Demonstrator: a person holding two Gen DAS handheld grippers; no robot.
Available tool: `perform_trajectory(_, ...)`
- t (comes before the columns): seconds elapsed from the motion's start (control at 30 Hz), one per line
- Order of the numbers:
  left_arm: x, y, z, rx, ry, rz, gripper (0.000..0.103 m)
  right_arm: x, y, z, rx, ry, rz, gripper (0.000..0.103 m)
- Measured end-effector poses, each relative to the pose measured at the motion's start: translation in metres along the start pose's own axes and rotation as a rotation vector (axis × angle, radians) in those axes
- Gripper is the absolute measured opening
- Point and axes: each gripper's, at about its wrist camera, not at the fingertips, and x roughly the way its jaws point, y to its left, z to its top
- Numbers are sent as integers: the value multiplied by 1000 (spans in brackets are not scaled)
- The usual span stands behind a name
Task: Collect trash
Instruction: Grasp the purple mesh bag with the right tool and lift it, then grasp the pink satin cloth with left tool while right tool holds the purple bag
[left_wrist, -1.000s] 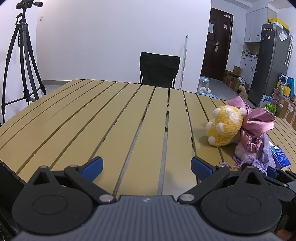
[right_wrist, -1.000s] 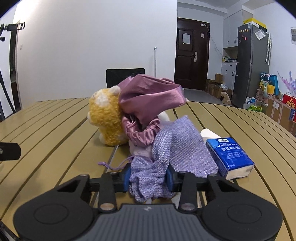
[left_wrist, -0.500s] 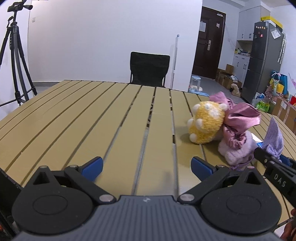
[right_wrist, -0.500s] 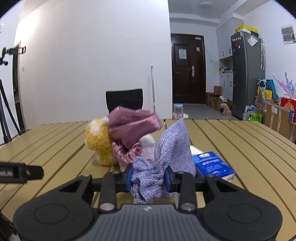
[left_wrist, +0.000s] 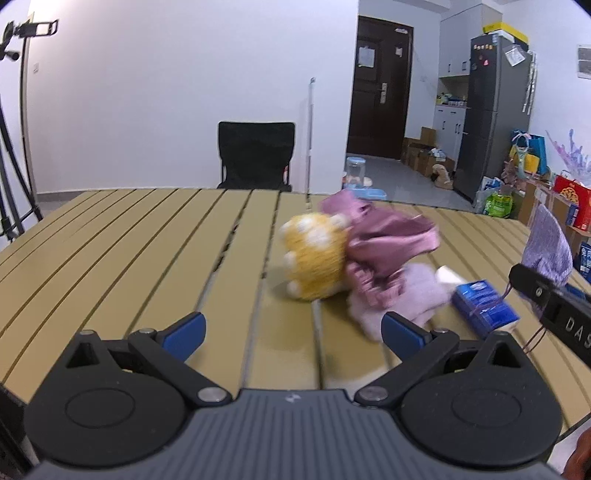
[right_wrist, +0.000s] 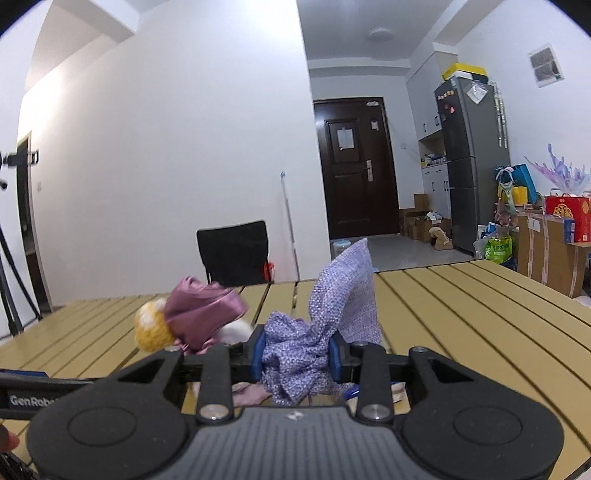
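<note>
My right gripper (right_wrist: 295, 356) is shut on the gathered mouth of a lilac drawstring pouch (right_wrist: 332, 317) and holds it up off the slatted table (right_wrist: 480, 314); the pouch also shows at the right edge of the left wrist view (left_wrist: 548, 247). My left gripper (left_wrist: 291, 328) is open and empty, low over the table (left_wrist: 147, 251). Ahead of it lie a yellow plush toy (left_wrist: 314, 266), a pink satin pouch (left_wrist: 388, 240), a pale pink plush (left_wrist: 410, 295) and a blue tissue pack (left_wrist: 484, 306). The yellow toy (right_wrist: 151, 330) and the satin pouch (right_wrist: 203, 314) lie left of the right gripper.
A black chair (left_wrist: 256, 158) stands at the table's far side, with a white pole (left_wrist: 310, 136) beside it. A tripod (left_wrist: 14, 147) stands at the left. A fridge (right_wrist: 469, 162), boxes and bags fill the room's right side.
My right gripper has lifted the lilac pouch up off the table. My left gripper has swung to the right, so the toys and the tissue pack now sit nearer the middle of its view.
</note>
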Motion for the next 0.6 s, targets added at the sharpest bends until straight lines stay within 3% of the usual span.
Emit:
perform_trajectory(0.27, 14, -50, 18, 71, -12, 5, 103, -2, -42, 4, 76, -41, -8, 32)
perform_trajectory(0.6, 61, -79, 33, 36, 40, 90, 103, 12, -82, -1, 124, -34, -33, 32)
